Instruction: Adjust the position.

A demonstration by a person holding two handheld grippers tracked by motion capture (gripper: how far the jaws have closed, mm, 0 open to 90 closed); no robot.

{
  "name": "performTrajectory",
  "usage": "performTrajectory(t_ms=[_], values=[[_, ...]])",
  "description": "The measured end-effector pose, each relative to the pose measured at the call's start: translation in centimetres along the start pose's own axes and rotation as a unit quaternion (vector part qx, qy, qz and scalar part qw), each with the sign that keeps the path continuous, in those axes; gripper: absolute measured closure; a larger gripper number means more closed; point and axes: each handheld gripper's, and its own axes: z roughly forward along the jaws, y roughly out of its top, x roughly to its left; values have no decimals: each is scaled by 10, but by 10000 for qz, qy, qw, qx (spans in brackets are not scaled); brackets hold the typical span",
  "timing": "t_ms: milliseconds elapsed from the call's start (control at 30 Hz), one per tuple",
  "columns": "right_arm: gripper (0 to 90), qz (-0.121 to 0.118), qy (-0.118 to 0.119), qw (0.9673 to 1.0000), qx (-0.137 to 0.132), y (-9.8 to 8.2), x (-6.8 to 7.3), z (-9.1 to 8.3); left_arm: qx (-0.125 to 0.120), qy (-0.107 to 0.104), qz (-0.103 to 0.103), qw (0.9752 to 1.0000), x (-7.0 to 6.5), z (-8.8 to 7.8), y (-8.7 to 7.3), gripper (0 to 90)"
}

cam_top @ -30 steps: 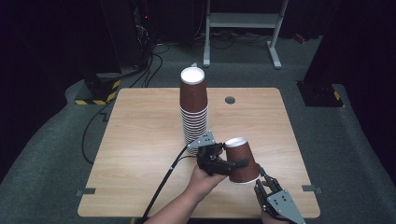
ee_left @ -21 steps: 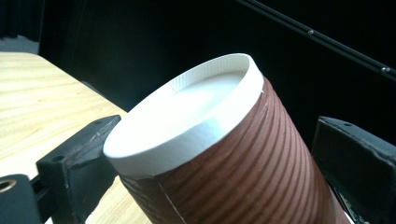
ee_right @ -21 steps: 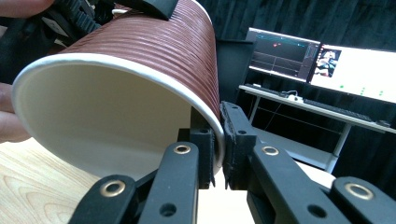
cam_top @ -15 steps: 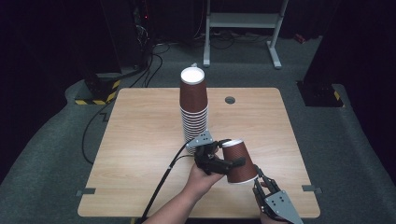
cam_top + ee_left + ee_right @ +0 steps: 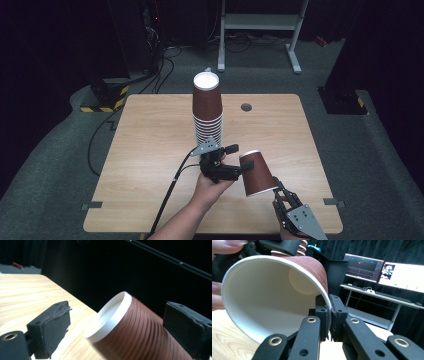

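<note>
A tall stack of brown paper cups (image 5: 207,111) stands upside down at the middle of the wooden table (image 5: 150,130). One more brown cup (image 5: 256,172) hangs tilted above the table's front right. My right gripper (image 5: 276,187) is shut on its rim, the pads pinching the wall (image 5: 329,312) of the cup (image 5: 274,297). My left gripper (image 5: 239,161) reaches in from the left. Its jaws have just been closing and stand either side of the closed end of the cup (image 5: 140,332). A gap still shows beside the left pad (image 5: 50,330), so the left gripper (image 5: 117,325) is open.
A round cable hole (image 5: 246,106) sits behind the stack. The left gripper's cable (image 5: 170,192) trails to the front edge. A metal stand (image 5: 260,30) and dark floor lie beyond the table. Lit monitors (image 5: 387,267) stand on a desk farther off.
The left gripper's jaws spread wider and then came back in around the cup's closed end. The right gripper and the cup have hardly moved.
</note>
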Motion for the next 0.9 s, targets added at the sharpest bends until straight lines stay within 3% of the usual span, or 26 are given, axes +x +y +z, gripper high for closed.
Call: performTrajectory(t_ms=[67,233,400,467,567,667,767,800,833,900], values=[[860,12,-26,10000,8,0,-1,0,-21,161,103,9998,-2,-5,1,118],[860,14,-79,10000,36,-1,-4,-1,-54,336,597,9976,-8,-23,3,143],[859,47,-88,9999,80,-2,-5,-1,97,618,1101,9919,-10,-42,-2,150],[859,48,-80,9999,92,-2,-6,0,176,722,1169,9904,-7,-49,-4,152],[859,41,-84,9999,90,-1,-6,-1,294,883,1072,9899,2,-62,-9,164],[859,54,-63,9999,109,-2,-6,0,357,1092,1094,9873,10,-73,-13,165],[859,52,-56,9999,113,-2,-7,0,390,1336,1112,9840,19,-86,-17,168],[859,46,-54,9999,117,-2,-7,0,391,1434,1126,9825,22,-90,-18,170],[859,59,-54,9999,121,-2,-7,0,432,1573,1197,9793,25,-95,-20,172],[859,64,-68,9999,123,-3,-7,0,465,1714,1208,9767,30,-102,-22,173]])
